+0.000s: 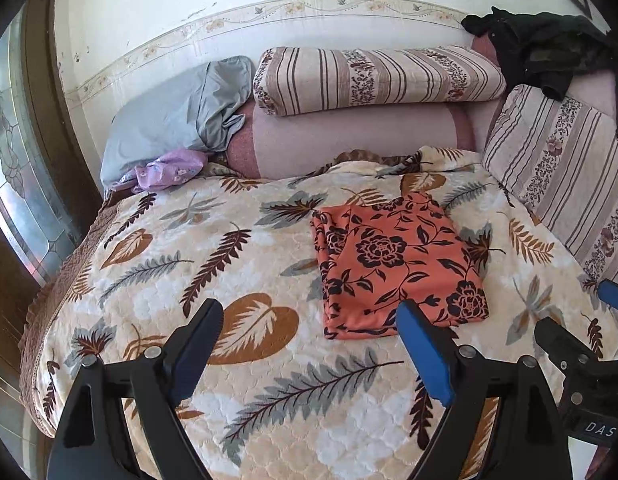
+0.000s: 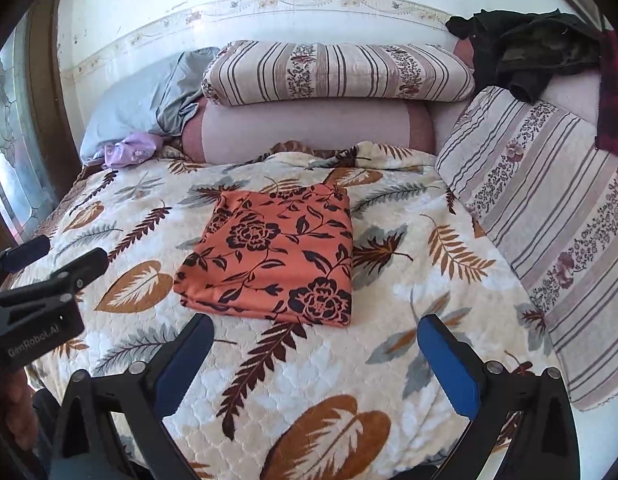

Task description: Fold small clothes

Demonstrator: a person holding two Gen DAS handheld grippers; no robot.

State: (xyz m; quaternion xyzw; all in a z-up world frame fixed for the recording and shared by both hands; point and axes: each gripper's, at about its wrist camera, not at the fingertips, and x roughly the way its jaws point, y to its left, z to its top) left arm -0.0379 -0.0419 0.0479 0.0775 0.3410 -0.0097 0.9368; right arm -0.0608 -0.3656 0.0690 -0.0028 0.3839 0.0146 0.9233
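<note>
Two grippers hover above the bed, and neither holds anything. The left gripper has its jaws wide apart over bare bedspread; the right gripper likewise stands with its jaws well apart and nothing between them. The task's thing, an orange floral garment, lies flat on the bedspread in a compact, roughly rectangular folded stack, layered edges showing along its near and left sides. In the right wrist view the garment lies directly ahead of the right gripper, its near edge just beyond the fingertips and roughly centred on the gap between them. In the left wrist view the same garment lies ahead and to the right; the blue right-hand finger overlaps its near edge in the picture, though contact cannot be confirmed. The stack's long axis runs away from both cameras toward the striped cushions at the head of the bed. Judged from this layout, the right gripper is the better aligned for any further approach, while the left gripper would need to shift toward the right to reach the stack's left edge. The fold appears complete or nearly so. Other loose cloth, a lilac piece and a dark heap, lies well apart from both grippers.
</note>
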